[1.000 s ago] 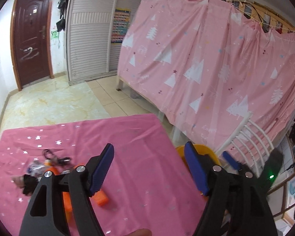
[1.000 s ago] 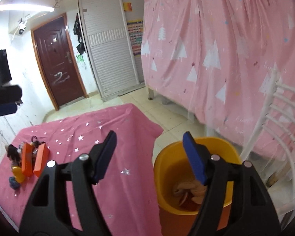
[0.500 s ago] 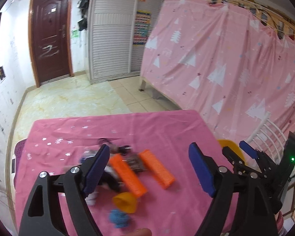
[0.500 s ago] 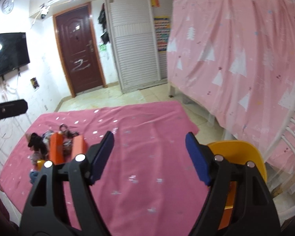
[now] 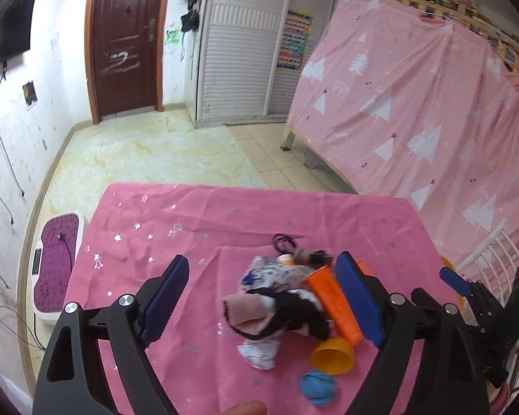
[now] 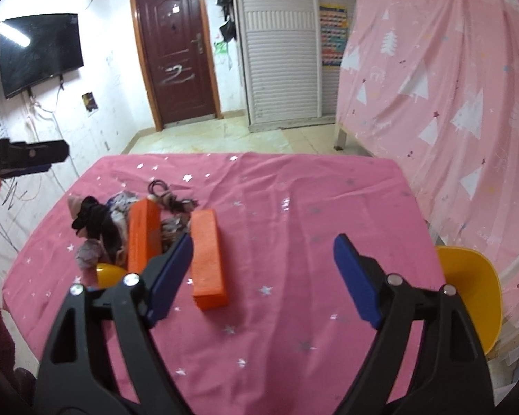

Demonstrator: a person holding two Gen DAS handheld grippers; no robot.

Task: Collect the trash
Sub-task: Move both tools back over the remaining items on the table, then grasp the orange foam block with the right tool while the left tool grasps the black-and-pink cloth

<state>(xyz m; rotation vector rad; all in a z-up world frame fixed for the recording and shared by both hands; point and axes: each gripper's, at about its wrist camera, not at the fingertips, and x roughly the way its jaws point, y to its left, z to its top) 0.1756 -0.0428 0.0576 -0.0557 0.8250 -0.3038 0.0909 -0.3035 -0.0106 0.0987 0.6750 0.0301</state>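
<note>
Trash pile (image 5: 287,297) on pink tablecloth (image 5: 197,228)

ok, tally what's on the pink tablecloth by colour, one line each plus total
Orange boxes: 2
Yellow cup, on its side: 1
Blue ball: 1
Crumpled white scrap: 1
Mixed black, pink and white tangle of cloth and cords: 1 pile, separate pieces cannot be told apart
Total: 6, with the pile counted as one
</note>
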